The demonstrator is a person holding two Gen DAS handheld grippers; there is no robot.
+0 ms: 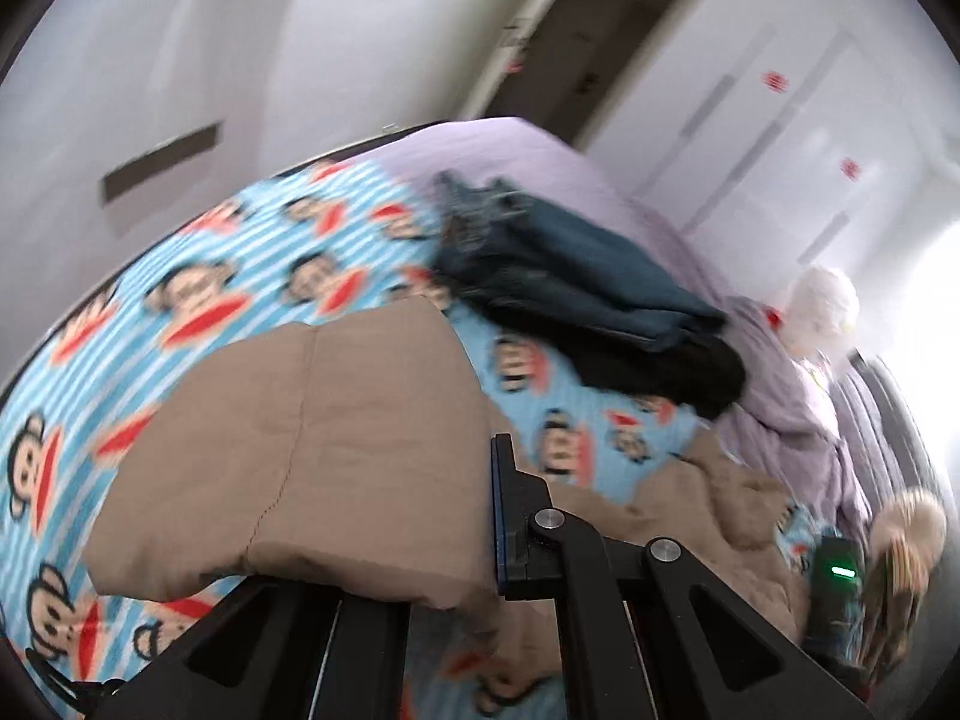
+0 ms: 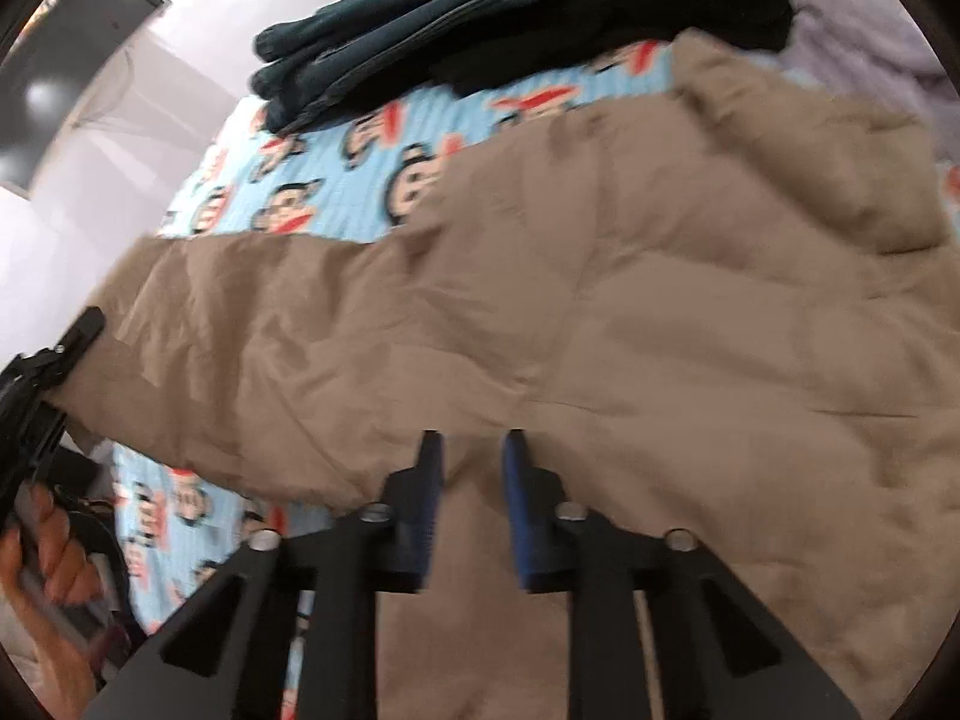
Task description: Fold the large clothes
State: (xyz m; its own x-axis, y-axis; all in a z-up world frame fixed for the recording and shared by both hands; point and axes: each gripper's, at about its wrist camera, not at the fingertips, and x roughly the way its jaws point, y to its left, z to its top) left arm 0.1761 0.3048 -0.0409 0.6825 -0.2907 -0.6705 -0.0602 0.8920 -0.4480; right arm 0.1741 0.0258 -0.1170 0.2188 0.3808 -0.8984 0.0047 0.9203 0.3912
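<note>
The left claw [image 1: 489,516] is clenched on a corner of the puffy tan quilted jacket [image 2: 600,324], the fabric draped over its near finger and lifted off the bed. The right claw [image 2: 471,480] has its blue-padded fingers narrowed over the jacket's lower edge, a slim gap between them; whether they pinch cloth I cannot tell. The jacket lies spread across the light-blue cartoon-monkey bedsheet [image 2: 336,180]. Beyond it rests a folded pile of dark teal and black clothes [image 2: 480,18], beside a rumpled lilac duvet [image 1: 798,414].
</note>
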